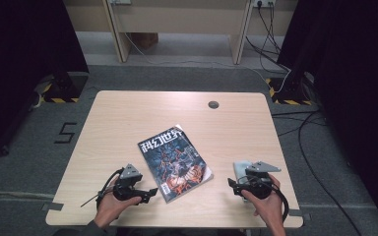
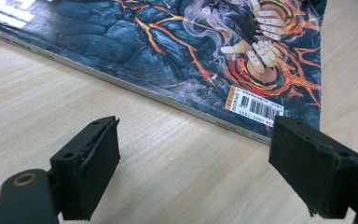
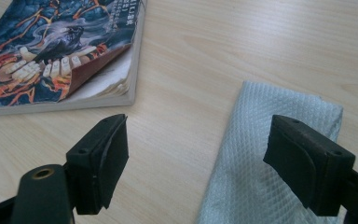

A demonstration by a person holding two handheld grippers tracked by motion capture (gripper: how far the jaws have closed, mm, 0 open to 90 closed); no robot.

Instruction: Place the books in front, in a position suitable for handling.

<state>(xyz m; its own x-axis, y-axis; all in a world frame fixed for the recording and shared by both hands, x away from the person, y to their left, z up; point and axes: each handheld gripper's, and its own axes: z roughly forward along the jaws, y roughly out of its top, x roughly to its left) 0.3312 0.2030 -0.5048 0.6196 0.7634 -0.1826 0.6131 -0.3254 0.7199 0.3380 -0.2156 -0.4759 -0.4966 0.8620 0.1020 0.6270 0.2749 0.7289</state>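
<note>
Both grippers' jaws wide apart, nothing held. Left gripper (image 1: pixel 147 193) low beside magazine (image 1: pixel 175 162) spine, table (image 1: pixel 128 123) centre. Right gripper (image 1: pixel 234 186) over folded cloth (image 3: pixel 261 163). Likely approach stage; next: pick up cloth.

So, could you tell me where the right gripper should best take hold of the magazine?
Probably at the curled cover corner of the magazine, coming in low from its right edge: that corner lifts off the pages, giving the open right gripper a lip to pinch.
</note>
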